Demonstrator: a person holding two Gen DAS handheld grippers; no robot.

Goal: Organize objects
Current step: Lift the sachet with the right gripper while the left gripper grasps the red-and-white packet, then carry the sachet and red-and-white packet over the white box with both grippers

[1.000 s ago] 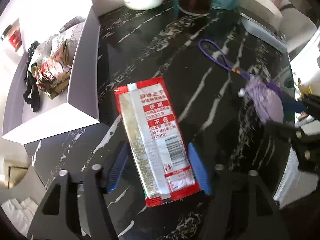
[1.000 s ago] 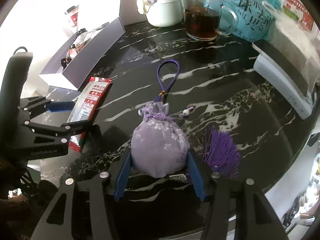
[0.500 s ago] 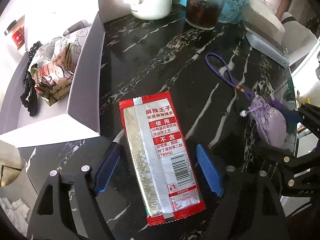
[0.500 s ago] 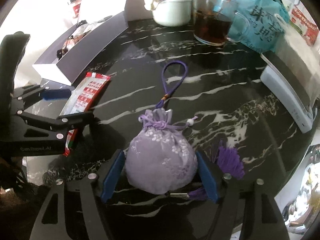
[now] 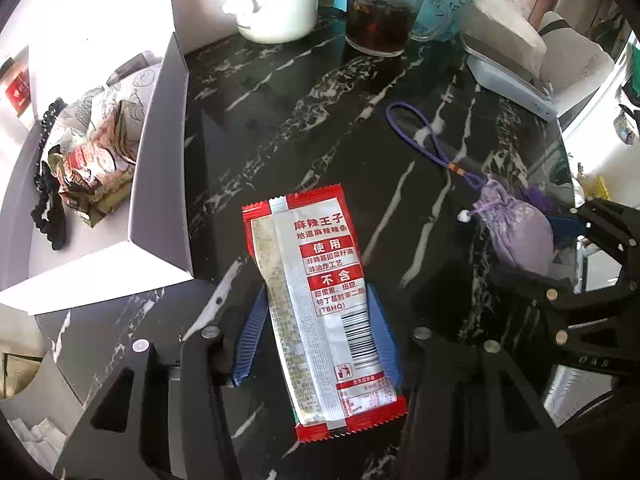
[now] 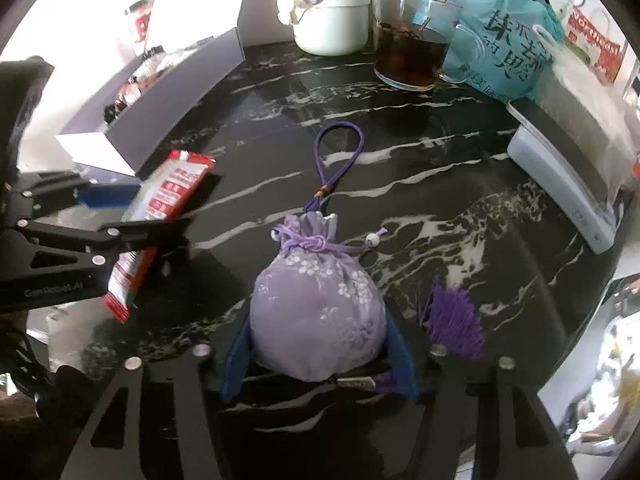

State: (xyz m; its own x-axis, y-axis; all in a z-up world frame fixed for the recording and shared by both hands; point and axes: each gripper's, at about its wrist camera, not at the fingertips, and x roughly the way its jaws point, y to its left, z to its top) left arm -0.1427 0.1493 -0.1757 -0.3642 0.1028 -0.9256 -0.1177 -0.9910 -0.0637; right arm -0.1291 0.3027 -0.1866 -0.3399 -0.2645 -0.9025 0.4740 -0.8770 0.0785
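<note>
My left gripper (image 5: pixel 316 332) is shut on a red and silver snack packet (image 5: pixel 316 304), its blue pads against both long edges; the packet appears lifted off the black marble table. The packet also shows in the right wrist view (image 6: pixel 160 216), tilted in the left gripper (image 6: pixel 120 216). My right gripper (image 6: pixel 318 348) is shut on a lilac drawstring pouch (image 6: pixel 318 308) with a purple cord loop (image 6: pixel 340 152) and purple tassel (image 6: pixel 454 316). The pouch also shows in the left wrist view (image 5: pixel 516 236), far right, held by the right gripper (image 5: pixel 568 232).
A white open box (image 5: pixel 160 160) holding snack packets and a black hair tie stands at the left. At the table's back are a white pot (image 5: pixel 280 8), a glass mug of dark tea (image 5: pixel 380 20), a teal bag (image 6: pixel 500 32) and a pale tissue box (image 6: pixel 568 184).
Both grippers opened wider half a second ago, then closed onto their objects. The left gripper now pinches the packet and the right pinches the pouch; the packet looks raised.
</note>
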